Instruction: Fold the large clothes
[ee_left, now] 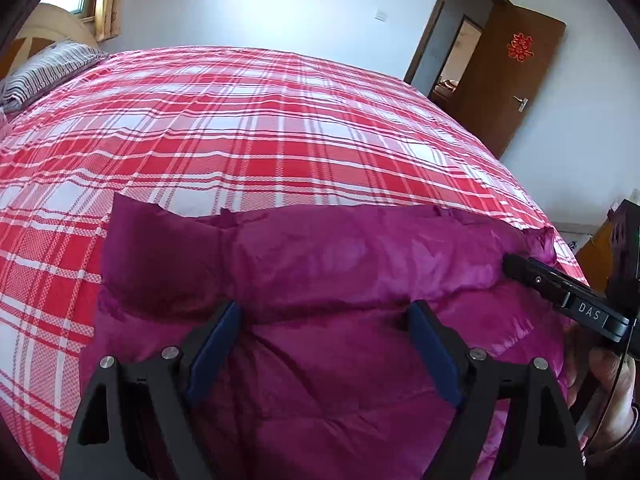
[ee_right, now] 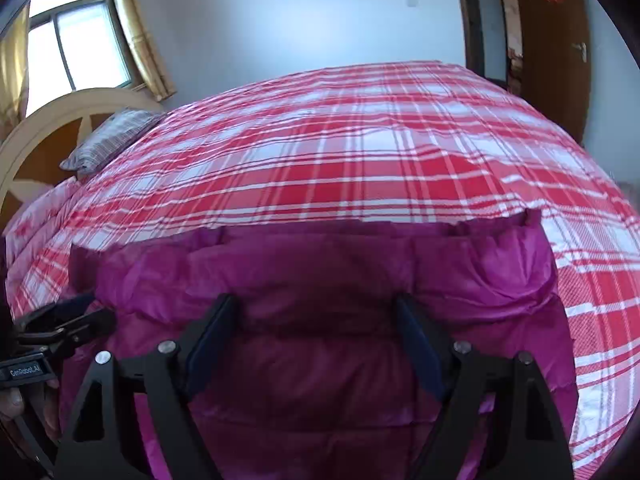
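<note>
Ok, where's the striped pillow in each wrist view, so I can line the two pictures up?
Left wrist view: striped pillow at the far left edge, upper part, at the head of the bed.
Right wrist view: striped pillow left of centre, below the window, against the headboard.
Shared landmark: the purple jacket lying on the red checked bedspread.

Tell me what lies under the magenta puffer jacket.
The magenta puffer jacket rests on the red-and-white plaid bedspread, which shows around it on the far side and both flanks. Whatever sits directly beneath the jacket is covered, so nothing more can be told.
</note>
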{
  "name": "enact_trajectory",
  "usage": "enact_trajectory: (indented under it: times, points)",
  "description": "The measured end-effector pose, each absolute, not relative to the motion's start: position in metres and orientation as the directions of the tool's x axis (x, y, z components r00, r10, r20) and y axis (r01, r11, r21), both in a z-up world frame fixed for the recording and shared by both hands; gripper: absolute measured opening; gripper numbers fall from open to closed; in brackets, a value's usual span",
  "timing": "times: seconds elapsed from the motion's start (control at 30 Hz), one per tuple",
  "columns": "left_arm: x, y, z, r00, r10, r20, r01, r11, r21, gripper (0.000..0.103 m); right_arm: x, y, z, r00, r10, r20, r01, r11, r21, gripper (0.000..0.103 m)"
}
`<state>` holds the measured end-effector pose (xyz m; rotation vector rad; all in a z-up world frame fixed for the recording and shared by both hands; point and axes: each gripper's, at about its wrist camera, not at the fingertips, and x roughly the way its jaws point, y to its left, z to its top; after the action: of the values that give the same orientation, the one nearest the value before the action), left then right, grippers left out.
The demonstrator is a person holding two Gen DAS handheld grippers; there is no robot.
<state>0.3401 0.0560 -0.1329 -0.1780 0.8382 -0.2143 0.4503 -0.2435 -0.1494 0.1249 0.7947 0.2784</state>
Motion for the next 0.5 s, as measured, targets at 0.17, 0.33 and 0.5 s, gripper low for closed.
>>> enact_trajectory:
  times: [0.17, 0.33, 0.5]
  points:
    - [0.341, 0.051, -0.137, 0.654, -0.253, -0.713, 0.122, 0.965, -0.231, 0.088, 0.456, -0.239, -0.154, 0.662, 0.286, -0.693, -0.192, 0.958, 0.212, 0.083]
    - [0.344, 0.047, -0.141, 0.651, -0.253, -0.716, 0.134, 0.966, -0.220, 0.091, 0.458, -0.239, -0.163, 0.654, 0.282, -0.702, -0.179, 0.959, 0.218, 0.084]
    - [0.348, 0.041, -0.146, 0.640, -0.243, -0.728, 0.143, 0.970, -0.199, 0.095, 0.459, -0.239, -0.168, 0.648, 0.268, -0.712, -0.169, 0.963, 0.209, 0.084]
